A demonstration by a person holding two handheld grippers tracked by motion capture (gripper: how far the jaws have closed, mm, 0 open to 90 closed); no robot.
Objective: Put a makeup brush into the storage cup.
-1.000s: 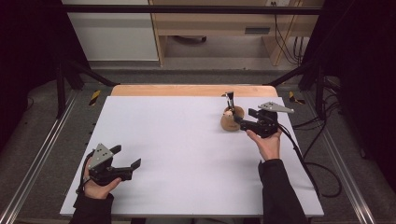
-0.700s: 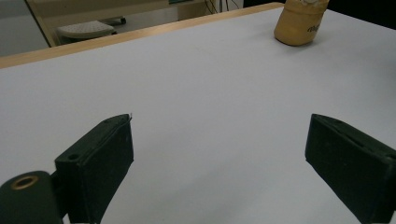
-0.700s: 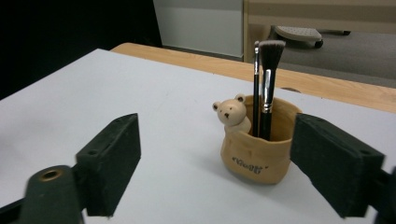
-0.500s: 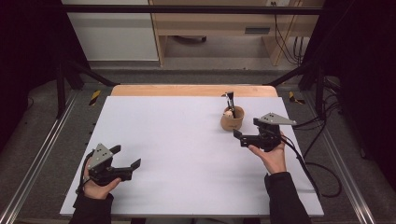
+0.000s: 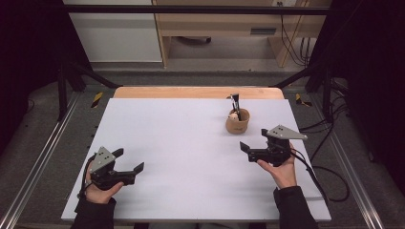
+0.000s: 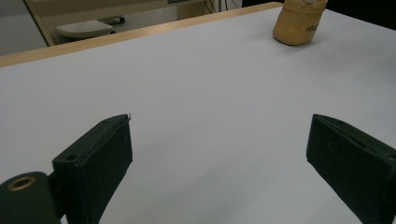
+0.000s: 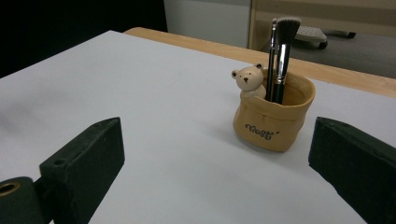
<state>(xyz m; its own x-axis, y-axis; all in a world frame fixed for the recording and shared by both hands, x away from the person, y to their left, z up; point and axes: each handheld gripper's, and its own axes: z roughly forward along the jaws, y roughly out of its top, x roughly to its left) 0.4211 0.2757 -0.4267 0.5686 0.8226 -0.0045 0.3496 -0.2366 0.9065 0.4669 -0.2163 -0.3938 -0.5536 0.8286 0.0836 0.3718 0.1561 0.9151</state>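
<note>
A tan cloth-look holder (image 5: 237,123) with a small bear figure (image 7: 250,80) on its rim stands at the table's far right, upright. Two makeup brushes (image 7: 279,56) stand in it, heads up. My right gripper (image 5: 251,142) hovers just to the near right of the holder, apart from it. It is open and its jaws have just been opening, with nothing between them (image 7: 217,172). My left gripper (image 5: 129,160) rests at the near left, open and empty (image 6: 219,172). Its view shows the holder (image 6: 298,23) far off.
A white sheet (image 5: 181,143) covers the table, with a wooden strip (image 5: 191,92) along the far edge. Metal rails (image 5: 43,157) run down both sides. Black cables (image 5: 325,176) trail off the right side. Beyond the table stands a wooden desk (image 5: 224,24).
My right gripper has drawn back from beside the holder toward the near edge and its jaws have spread wider. The brushes stay in the holder. The left gripper has kept still.
</note>
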